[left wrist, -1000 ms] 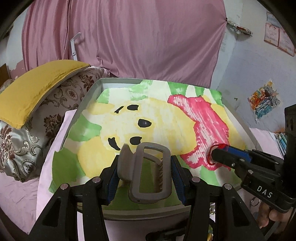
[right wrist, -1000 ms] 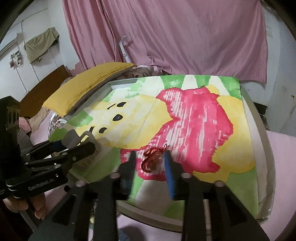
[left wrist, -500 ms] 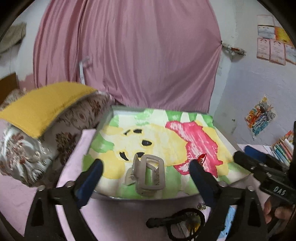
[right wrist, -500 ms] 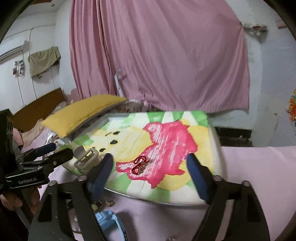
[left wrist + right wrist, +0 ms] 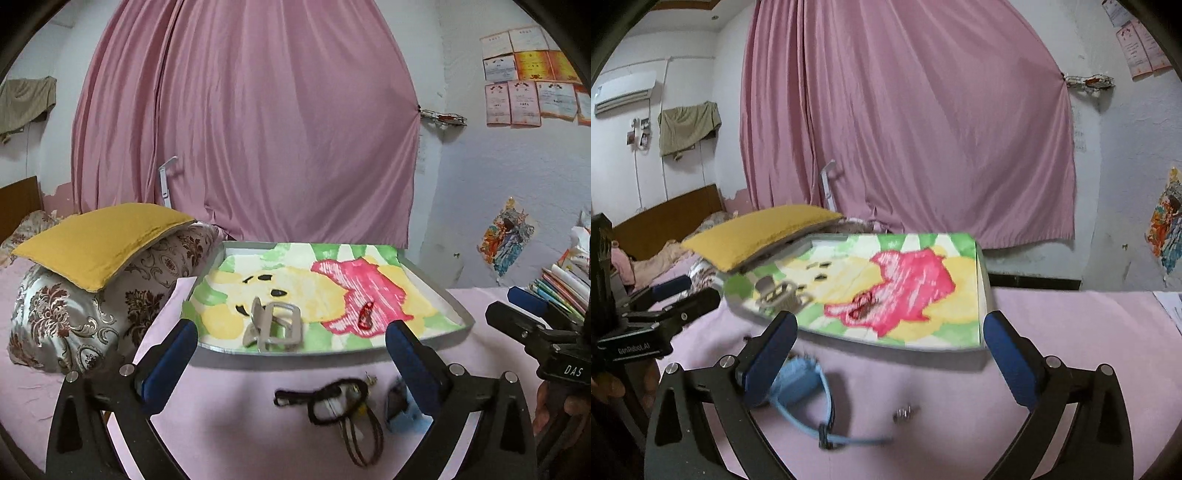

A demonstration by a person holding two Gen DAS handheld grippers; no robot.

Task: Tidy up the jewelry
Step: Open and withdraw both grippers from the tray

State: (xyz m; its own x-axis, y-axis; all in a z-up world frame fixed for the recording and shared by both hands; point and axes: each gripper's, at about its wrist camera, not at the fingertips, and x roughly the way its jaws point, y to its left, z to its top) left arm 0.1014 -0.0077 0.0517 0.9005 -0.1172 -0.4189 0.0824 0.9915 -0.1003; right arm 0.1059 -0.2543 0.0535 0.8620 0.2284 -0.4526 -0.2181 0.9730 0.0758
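Two grippers, left gripper [image 5: 291, 354] and right gripper [image 5: 890, 343], have just been opening and hang released, nothing between them; hair clip [image 5: 273, 326] and red bracelet [image 5: 366, 314] lie near the tray's [image 5: 439, 291] front edge, likely sorted there.

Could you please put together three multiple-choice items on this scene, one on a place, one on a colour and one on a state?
1. Where does the grey hair claw clip lie?
A. In the tray
B. On the yellow pillow
C. On the pink sheet before the tray

2. What colour is the watch on the bedsheet?
A. Red
B. Light blue
C. Black

3. How does the left hand-held gripper stand?
A. Shut on the clip
B. Shut on nothing
C. Open, holding nothing

Answers: 1 A, the clip rests on the tray's painted liner near its front edge. 2 B, its case and strap are light blue. 3 C, its blue pads stand wide apart, the clip lying beyond them.
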